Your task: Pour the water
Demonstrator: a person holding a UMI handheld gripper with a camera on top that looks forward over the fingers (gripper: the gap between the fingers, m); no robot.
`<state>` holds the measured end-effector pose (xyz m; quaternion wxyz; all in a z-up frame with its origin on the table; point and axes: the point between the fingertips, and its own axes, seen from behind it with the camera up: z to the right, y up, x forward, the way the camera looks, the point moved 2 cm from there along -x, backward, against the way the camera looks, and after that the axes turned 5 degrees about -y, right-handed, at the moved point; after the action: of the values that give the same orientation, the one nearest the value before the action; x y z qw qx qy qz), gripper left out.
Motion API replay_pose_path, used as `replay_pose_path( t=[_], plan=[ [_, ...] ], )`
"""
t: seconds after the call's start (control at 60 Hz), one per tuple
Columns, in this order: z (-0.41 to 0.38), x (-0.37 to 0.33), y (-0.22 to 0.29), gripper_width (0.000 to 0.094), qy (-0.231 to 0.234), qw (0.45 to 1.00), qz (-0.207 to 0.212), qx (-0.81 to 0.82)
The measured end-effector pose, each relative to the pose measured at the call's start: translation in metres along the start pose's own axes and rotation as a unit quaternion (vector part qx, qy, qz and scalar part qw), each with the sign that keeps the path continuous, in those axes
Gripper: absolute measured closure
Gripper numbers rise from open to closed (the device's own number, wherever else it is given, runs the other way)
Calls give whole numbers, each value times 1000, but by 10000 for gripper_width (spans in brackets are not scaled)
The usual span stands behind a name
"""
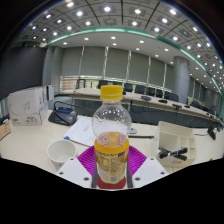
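Tabletop: jaws (112,165) grip bottle (111,135), base hidden.

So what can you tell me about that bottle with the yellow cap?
The bottle is clear plastic with a yellow screw cap, still on, and a yellow label around its lower half. It stands upright between the gripper fingers, whose magenta pads lie against both its sides, so it looks gripped. Whether its base rests on the table is hidden. A white cup stands just beside it, apart.
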<state>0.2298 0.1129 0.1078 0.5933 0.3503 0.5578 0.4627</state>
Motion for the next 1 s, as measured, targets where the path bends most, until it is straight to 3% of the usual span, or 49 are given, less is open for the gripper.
replay_pose_path(
  t=[0.167, 0.217, 0.367, 0.4, 0.467, 0.717, 1.0],
  plan=[
    [3, 12, -39, 535, 9, 999, -28, 40],
    [3, 11, -40, 523, 10, 998, -18, 54],
    [6, 7, -42, 419, 11, 998, -11, 61],
    [4, 7, -45, 361, 11, 998, -20, 63],
    [4, 2, -50, 77, 6, 997, -41, 72],
    [0, -80, -31, 77, -38, 992, -91, 76],
    [-67, -271, 15, 80, -80, 987, -125, 61]
  ],
)
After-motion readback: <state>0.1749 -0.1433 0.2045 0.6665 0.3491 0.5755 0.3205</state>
